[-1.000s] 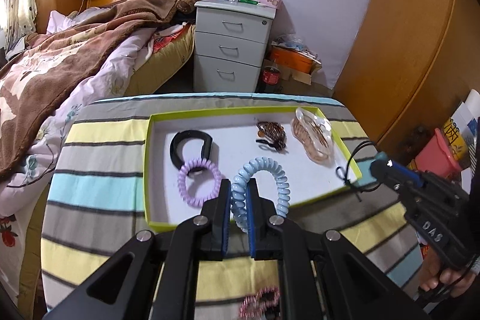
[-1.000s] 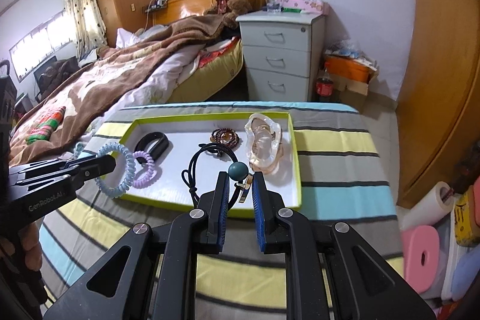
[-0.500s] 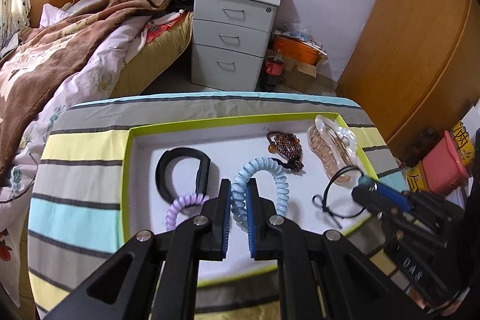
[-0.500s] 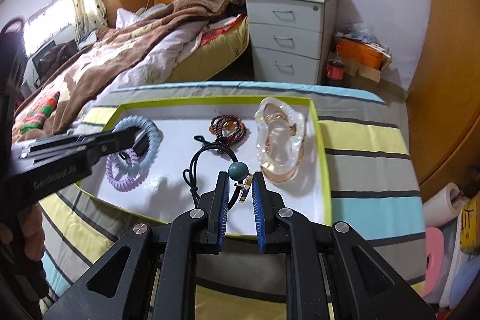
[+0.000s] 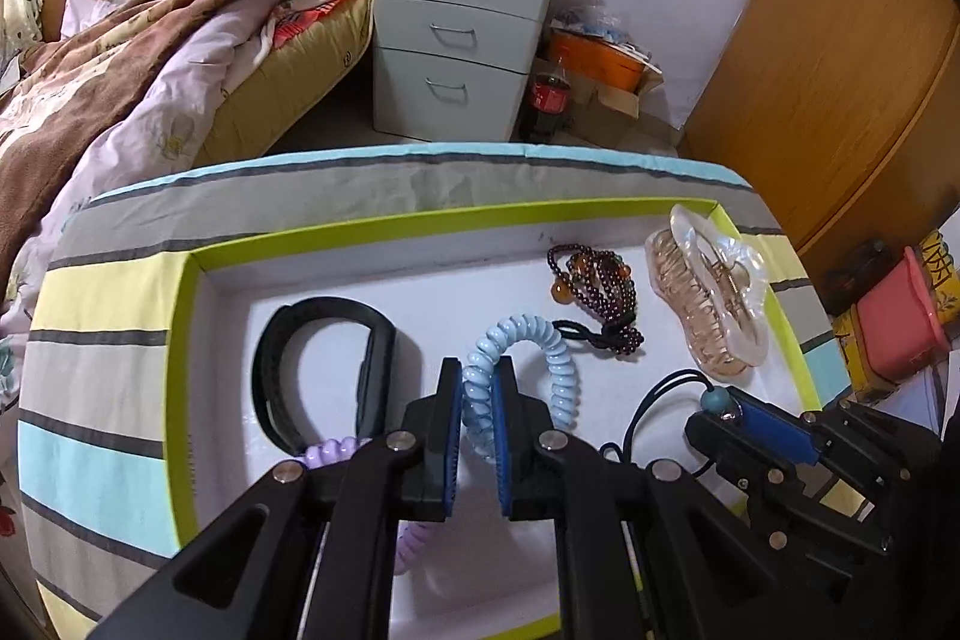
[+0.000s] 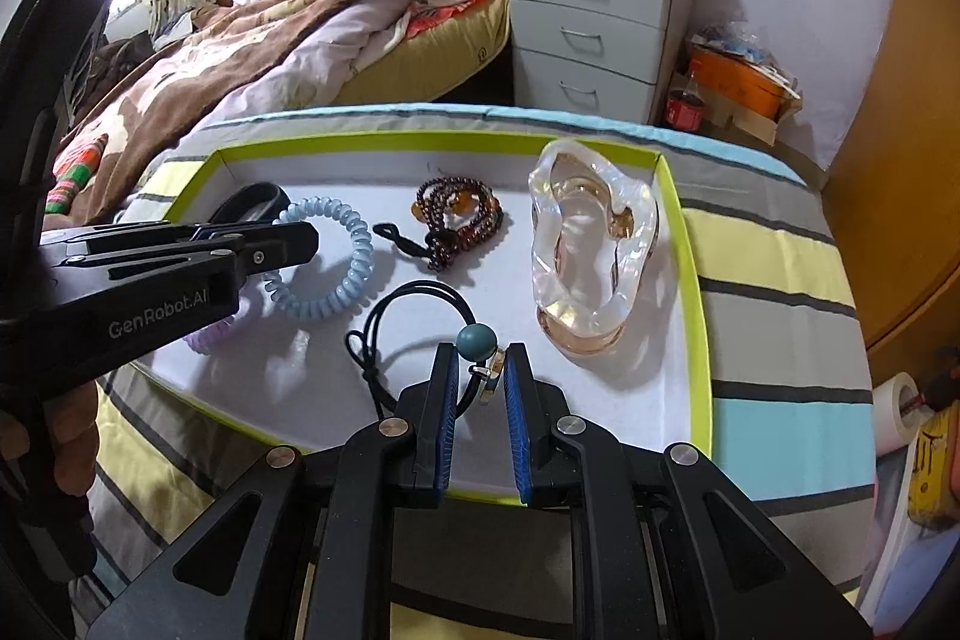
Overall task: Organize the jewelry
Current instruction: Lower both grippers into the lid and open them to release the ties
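Left wrist view: left claw (image 5: pixel 477 388) is clenched on a pale blue spiral hair tie (image 5: pixel 528 370); the coil runs between the blue pads and loops out past the tips. It hangs over the white floor of a lime-rimmed tray (image 5: pixel 186 340) that sits on the striped table (image 5: pixel 96 352).

Tray contents, same view:
- black band (image 5: pixel 312 364), toward the tray's left edge, lying flat.
- lilac spiral hair tie (image 5: pixel 336 451), at the tray's near-left part, mostly hidden behind the claw's body; it touches the black band's near end.
- dark red bead bracelet (image 5: pixel 600 292), near the tray's far edge, right of centre.
- clear amber hair clip (image 5: pixel 708 298), in the tray's far-right corner, along the right rim.

Right wrist view: right claw (image 6: pixel 480 376) is clamped on a black cord hair tie (image 6: pixel 408 316) at its metal fitting, just below the teal bead (image 6: pixel 476 340). The cord loop trails out to the left of the tips over the near half of the tray (image 6: pixel 690 280). Cannot tell whether the loop touches the tray floor.

Both claws are above the tray, left one over its left half, right one over its near-right part, close to each other but apart. A person's fingers (image 6: pixel 72 436) grip the left handle at the picture's left edge.

Beyond the table's far edge: bed (image 6: pixel 240 40), white drawer unit (image 6: pixel 600 16).
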A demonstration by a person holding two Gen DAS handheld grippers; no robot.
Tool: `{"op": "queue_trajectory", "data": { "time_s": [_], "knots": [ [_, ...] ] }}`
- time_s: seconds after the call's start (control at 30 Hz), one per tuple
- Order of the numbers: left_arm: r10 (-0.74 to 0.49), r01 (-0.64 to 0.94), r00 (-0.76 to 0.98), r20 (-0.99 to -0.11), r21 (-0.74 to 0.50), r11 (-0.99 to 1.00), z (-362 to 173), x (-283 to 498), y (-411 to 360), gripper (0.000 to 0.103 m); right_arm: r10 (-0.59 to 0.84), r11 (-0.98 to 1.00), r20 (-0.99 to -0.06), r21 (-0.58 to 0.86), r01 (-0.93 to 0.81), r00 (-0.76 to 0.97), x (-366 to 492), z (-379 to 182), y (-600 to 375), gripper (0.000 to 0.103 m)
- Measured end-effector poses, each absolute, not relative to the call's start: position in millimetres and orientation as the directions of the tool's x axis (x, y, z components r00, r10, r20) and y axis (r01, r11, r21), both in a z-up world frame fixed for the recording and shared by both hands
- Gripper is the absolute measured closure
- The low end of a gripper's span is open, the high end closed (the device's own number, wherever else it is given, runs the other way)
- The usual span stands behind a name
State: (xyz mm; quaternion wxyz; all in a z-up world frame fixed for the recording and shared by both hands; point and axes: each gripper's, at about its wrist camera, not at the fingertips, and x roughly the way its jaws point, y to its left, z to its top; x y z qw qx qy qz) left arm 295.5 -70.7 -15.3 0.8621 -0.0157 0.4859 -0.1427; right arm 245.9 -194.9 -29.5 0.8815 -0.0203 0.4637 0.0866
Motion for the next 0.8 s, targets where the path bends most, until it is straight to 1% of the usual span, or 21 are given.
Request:
{"op": "queue_trajectory", "data": {
  "time_s": [0.67,0.8],
  "knots": [
    [-0.247,0.206,0.479,-0.842,-0.165,0.965,-19.7,294.8,-73.2,0.092,0.140,0.985,-0.817,0.059,-0.160,0.559,245.6,-27.2,-197.9,0.087],
    [-0.251,0.203,0.477,-0.843,-0.172,0.964,-20.4,297.2,-69.8,0.082,0.148,0.984,-0.814,0.065,-0.165,0.562,244.0,-25.6,-197.3,0.087]
  ]
}}
